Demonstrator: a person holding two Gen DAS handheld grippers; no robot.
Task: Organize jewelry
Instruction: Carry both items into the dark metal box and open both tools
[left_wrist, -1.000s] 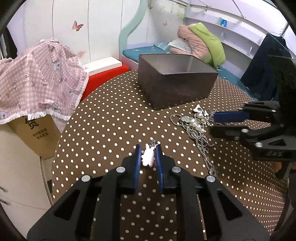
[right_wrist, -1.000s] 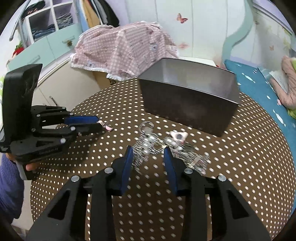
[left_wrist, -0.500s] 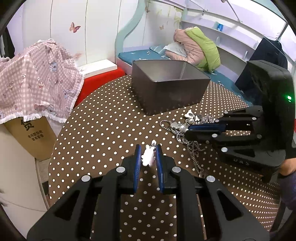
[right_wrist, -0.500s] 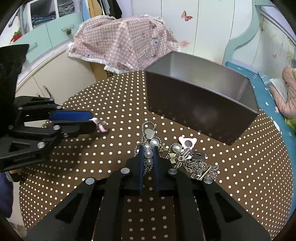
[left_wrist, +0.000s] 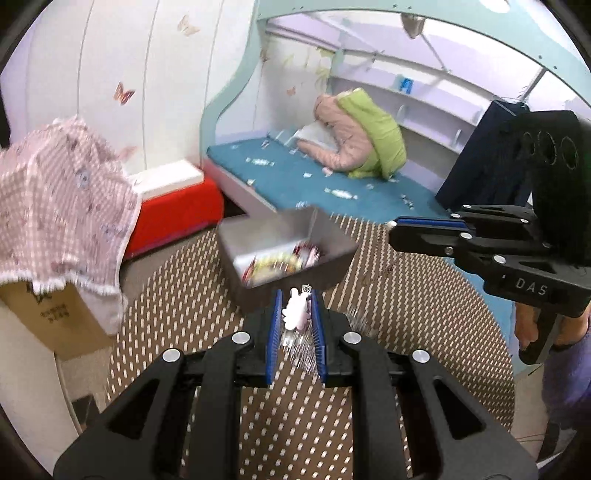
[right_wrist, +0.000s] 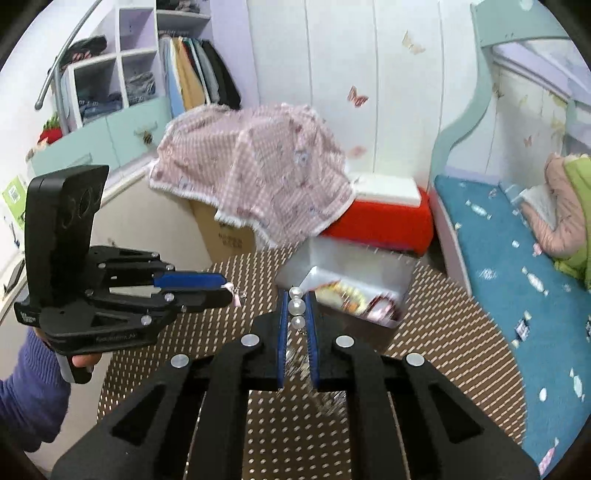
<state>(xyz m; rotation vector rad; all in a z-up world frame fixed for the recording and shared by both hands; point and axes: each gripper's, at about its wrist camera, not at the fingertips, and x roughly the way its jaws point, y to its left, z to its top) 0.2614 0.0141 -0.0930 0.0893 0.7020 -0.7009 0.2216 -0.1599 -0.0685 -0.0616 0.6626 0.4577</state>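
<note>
The left claw (left_wrist: 294, 314) sits at the lower centre of the left wrist view, its blue pads closed tight on a small white charm (left_wrist: 294, 313) with a tiny metal ring at its top. In the right wrist view the same claw (right_wrist: 229, 291) shows at centre left, held by a hand in a purple sleeve (right_wrist: 33, 373), the pale charm (right_wrist: 235, 295) poking out past its tips.

The right claw (right_wrist: 296, 314) fills the lower centre of its own view, pads pinched on a strand of pearl beads (right_wrist: 296, 306); a blurred chain (right_wrist: 325, 398) hangs below it. In the left wrist view this claw (left_wrist: 393, 230) reaches in from the right edge, closed, with a thin chain (left_wrist: 388, 264) trailing down.

Both claws hang above the brown polka-dot worktop (left_wrist: 424, 314), close to the open grey metal box (left_wrist: 325, 236) at mid-frame. The box (right_wrist: 373, 266) holds blurred colourful items I cannot make out.

A pink checked cloth (right_wrist: 258, 166) drapes over a cardboard carton (right_wrist: 218, 229) at upper centre, and a blue-covered bed (right_wrist: 498, 258) runs along the right.
</note>
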